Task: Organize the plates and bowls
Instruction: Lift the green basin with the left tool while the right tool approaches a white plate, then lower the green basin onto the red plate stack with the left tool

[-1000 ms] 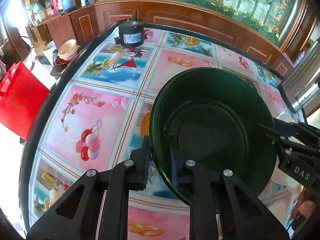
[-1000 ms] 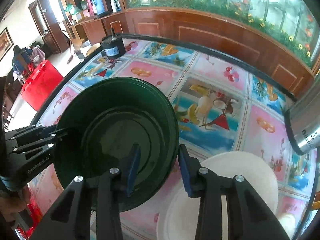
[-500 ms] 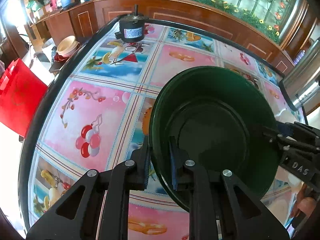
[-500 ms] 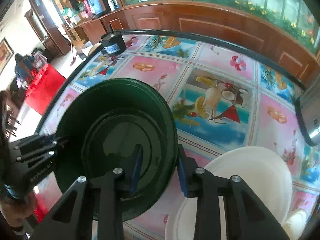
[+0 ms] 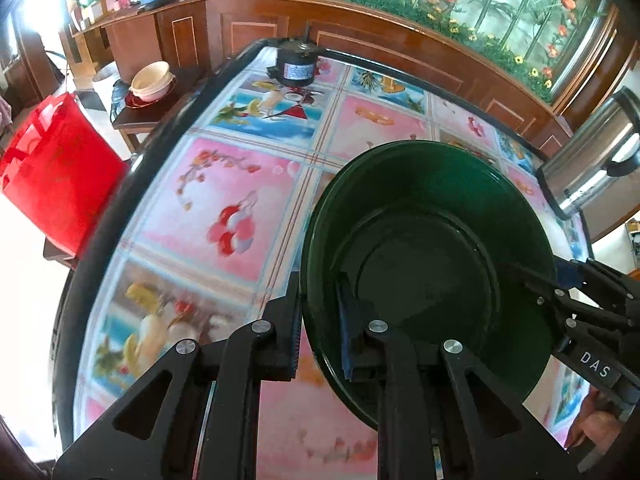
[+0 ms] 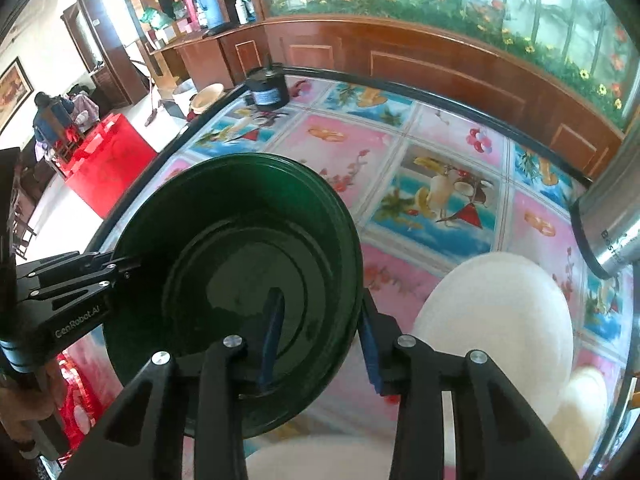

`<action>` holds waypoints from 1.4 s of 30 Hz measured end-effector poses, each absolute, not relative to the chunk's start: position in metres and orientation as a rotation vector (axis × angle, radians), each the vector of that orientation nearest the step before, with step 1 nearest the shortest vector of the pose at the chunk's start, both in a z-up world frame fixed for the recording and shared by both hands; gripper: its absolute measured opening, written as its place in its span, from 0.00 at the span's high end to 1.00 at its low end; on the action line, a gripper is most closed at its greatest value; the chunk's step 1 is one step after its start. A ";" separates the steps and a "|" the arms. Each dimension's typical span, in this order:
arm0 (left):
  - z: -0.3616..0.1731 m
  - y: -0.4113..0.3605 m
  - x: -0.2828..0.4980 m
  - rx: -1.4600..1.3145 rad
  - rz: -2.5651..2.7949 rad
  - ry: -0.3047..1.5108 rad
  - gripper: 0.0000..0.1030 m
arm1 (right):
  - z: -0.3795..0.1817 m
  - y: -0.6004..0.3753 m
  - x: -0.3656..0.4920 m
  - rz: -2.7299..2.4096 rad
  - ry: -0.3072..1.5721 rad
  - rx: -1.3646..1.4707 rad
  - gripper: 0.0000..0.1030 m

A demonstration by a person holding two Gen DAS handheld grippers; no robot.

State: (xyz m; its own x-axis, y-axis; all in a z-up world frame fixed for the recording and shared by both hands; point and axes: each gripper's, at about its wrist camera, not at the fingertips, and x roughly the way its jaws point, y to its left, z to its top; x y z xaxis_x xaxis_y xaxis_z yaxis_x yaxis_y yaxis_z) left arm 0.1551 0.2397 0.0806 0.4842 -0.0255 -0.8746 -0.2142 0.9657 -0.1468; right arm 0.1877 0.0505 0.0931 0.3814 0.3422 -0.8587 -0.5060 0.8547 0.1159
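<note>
A dark green bowl is held above the table by both grippers. My left gripper is shut on its left rim, one finger inside and one outside. My right gripper is shut on its right rim the same way; the bowl also shows in the right wrist view. The right gripper shows at the bowl's far side in the left wrist view. The left gripper shows at the bowl's left side in the right wrist view. A white plate lies on the table to the right of the bowl.
The table has a bright pink and blue fruit-print cover. A black motor stands at its far edge. A steel pot stands at the right. Another white dish lies near the front edge. A red bag is off the table's left side.
Both grippers have lifted the green bowl higher and carried it a little to the left. The white plate now lies further below and right of it.
</note>
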 end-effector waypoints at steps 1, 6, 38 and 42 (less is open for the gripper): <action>0.086 0.242 0.145 -0.249 0.119 1.053 0.86 | 0.096 0.052 0.181 0.549 1.046 -0.175 0.61; 0.102 0.251 0.101 -0.247 0.119 1.033 0.86 | 0.110 0.064 0.139 0.573 1.027 -0.188 0.54; 0.077 0.335 -0.120 -0.400 0.234 0.988 0.86 | 0.078 0.149 -0.046 0.842 1.022 -0.309 0.43; 0.063 0.335 -0.122 -0.400 0.236 1.003 0.86 | 0.073 0.151 -0.052 0.849 1.025 -0.319 0.40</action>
